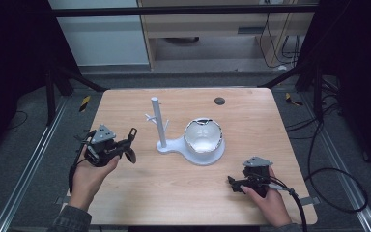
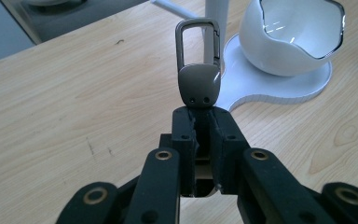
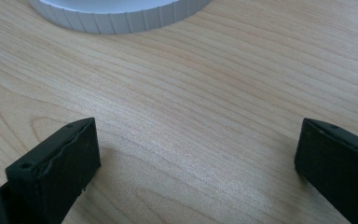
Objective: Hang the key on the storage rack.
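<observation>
The left gripper (image 2: pixel 200 116) is clamped on a metal clip (image 2: pixel 199 70), at mid left in the high view. I think the clip goes next onto the white stand (image 1: pixel 158 121)'s pegs. The right gripper (image 1: pixel 233 183) rests wide apart on the bench (image 1: pixel 251 116).

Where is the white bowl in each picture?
High view: the white bowl sits right of centre, on the round end of the white stand.
Left gripper view: the bowl is at the top right, beyond the metal clip that the left hand-held gripper grips.
Right gripper view: the bowl is not in it.
Shared landmark: the stand's white base, whose ribbed edge runs along the top of the right gripper view.
</observation>
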